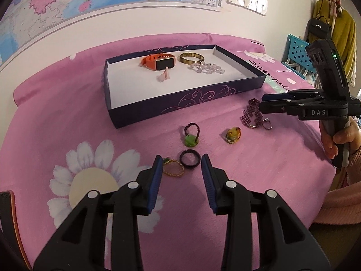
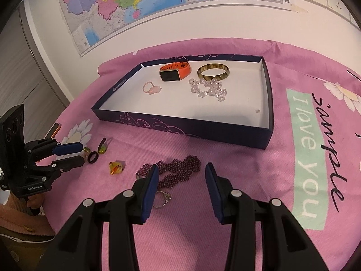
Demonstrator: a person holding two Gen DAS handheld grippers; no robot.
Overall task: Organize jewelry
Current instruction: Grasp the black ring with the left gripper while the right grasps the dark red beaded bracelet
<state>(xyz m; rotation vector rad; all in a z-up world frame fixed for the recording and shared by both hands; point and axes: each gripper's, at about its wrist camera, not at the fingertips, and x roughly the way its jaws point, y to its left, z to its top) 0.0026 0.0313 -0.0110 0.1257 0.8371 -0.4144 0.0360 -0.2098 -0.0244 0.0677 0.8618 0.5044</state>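
A dark blue box lid [image 1: 239,88] [image 2: 185,126] on the pink cloth holds an orange watch [image 1: 158,62] [image 2: 174,71], a gold bangle [image 1: 191,58] [image 2: 213,72], a clear bead bracelet [image 1: 206,68] [image 2: 208,89] and a pink ring [image 1: 163,76] [image 2: 151,89]. My left gripper [image 1: 182,163] [image 2: 74,154] is open, just above a black ring [image 1: 190,159] [image 2: 92,158]. Near it lie a green-stone ring [image 1: 191,136], a gold wire ring [image 1: 173,168] and an amber ring [image 1: 232,134] [image 2: 116,167]. My right gripper [image 2: 181,171] [image 1: 262,103] is open over a purple bead bracelet [image 2: 178,171] [image 1: 251,113], with a silver ring [image 2: 163,199] [image 1: 267,123] beside it.
The pink cloth [image 1: 67,124] has flower prints and lettering [image 2: 315,149]. A map hangs on the wall [image 2: 158,2] behind. A blue crate [image 1: 297,52] and hanging clothes stand at far right. A dark object with an orange edge [image 2: 55,129] lies at the cloth's left edge.
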